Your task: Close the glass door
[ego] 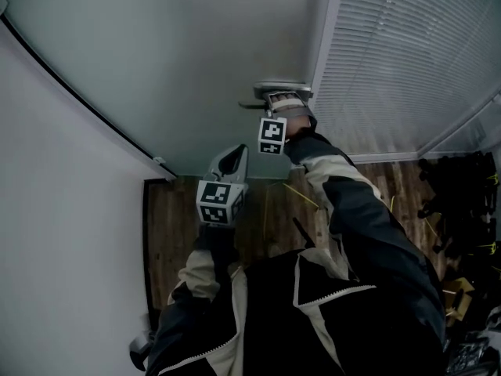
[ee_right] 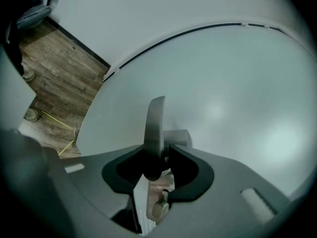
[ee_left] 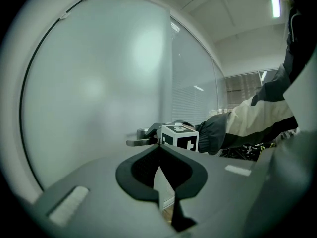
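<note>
Right gripper is clamped on the door handle: lever blade between the pads, jaws at a mid gap, grip close to where the lever meets its mount. Left gripper has its jaws together and is empty. In the head view it's below and left of the handle, off the glass.

Glass door is a big frosted pane with the handle at its right edge and a slatted blind just right of the handle.

Handling guess: heavy, stiff leaf that's slow to start and then carries momentum. Glass is fragile and too slick for pads, so the metal lever is the only sane grab point. The lever is smooth too and may slide through the pads or rotate under side load. Hold near the pivot, move steadily, ease off near end of travel so it doesn't slam.
</note>
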Demonstrator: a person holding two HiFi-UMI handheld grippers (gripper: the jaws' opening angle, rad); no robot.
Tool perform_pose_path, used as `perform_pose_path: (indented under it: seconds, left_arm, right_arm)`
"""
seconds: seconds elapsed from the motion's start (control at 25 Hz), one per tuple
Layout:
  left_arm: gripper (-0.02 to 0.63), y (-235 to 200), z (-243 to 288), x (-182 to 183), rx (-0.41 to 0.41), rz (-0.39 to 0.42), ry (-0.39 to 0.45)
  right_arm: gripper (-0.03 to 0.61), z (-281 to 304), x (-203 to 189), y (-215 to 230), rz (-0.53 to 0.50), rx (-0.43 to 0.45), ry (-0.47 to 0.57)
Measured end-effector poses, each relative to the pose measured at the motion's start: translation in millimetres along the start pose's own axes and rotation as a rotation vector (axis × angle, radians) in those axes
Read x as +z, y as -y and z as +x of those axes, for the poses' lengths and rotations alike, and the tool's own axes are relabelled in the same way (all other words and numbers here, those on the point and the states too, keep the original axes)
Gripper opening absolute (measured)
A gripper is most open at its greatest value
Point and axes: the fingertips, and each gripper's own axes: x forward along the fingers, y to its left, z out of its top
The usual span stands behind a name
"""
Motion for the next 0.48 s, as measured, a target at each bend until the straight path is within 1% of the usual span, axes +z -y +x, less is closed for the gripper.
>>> perform_pose_path:
  seconds: [0.08, 0.24, 0.48]
  left_arm:
    - [0.0, -2, 5, 0, 0.008, -0.012, 0.003]
    - [0.0, -2, 8, 3, 0.019, 0.008, 0.006]
    - [0.0, -13, 12, -2, 0.049, 0.003, -0.016]
  right_arm:
    - [0.137, 15, -6, 4, 0.003, -0.001, -0.011]
    - [0.132, 38, -13, 13, 0.009, 0.0, -0.028]
    - [0.13, 64, -20, 29, -0.003, 0.008, -0.037]
